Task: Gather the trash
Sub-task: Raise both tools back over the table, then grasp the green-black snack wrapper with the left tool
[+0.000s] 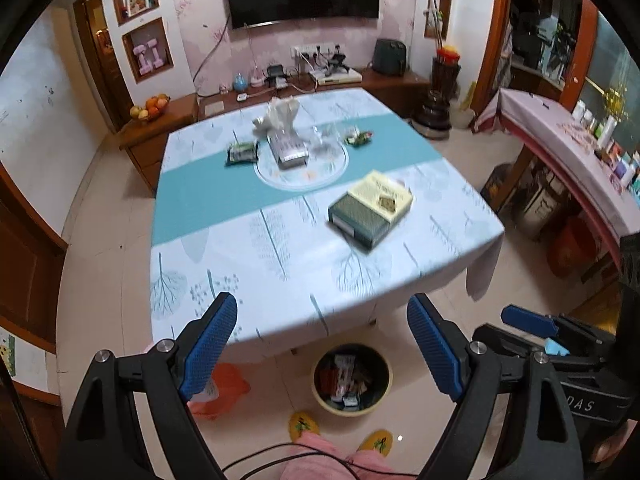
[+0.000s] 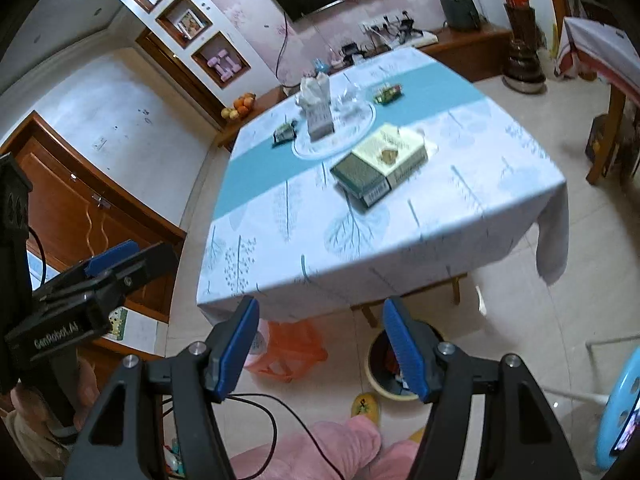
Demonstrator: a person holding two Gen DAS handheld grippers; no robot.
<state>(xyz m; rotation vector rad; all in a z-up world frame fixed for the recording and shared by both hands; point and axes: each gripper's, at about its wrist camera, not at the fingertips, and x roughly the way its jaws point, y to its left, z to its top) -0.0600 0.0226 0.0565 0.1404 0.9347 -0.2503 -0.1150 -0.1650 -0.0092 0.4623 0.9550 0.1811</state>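
Trash is already piling up in the bin [image 1: 351, 378] on the floor just off the near table edge, wrappers plainly showing inside it in the left wrist view, so part of the job looks done. Both tools hang above the floor with nothing in them: the left gripper [image 1: 322, 344] has its blue pads spread wide and empty, and the right gripper [image 2: 320, 346] is spread and empty too. Up on the table [image 1: 280, 252] there is more to fetch, by my reading: a green wrapper [image 1: 241, 153] left of the round glass plate [image 1: 301, 182] and a second small wrapper [image 1: 359, 137] to its right (both blurred, so their make is unclear). The boxes [image 1: 370, 208] and the tissue pack [image 1: 291, 150] on the plate look like keepers, not litter, so I judge two pickups remain
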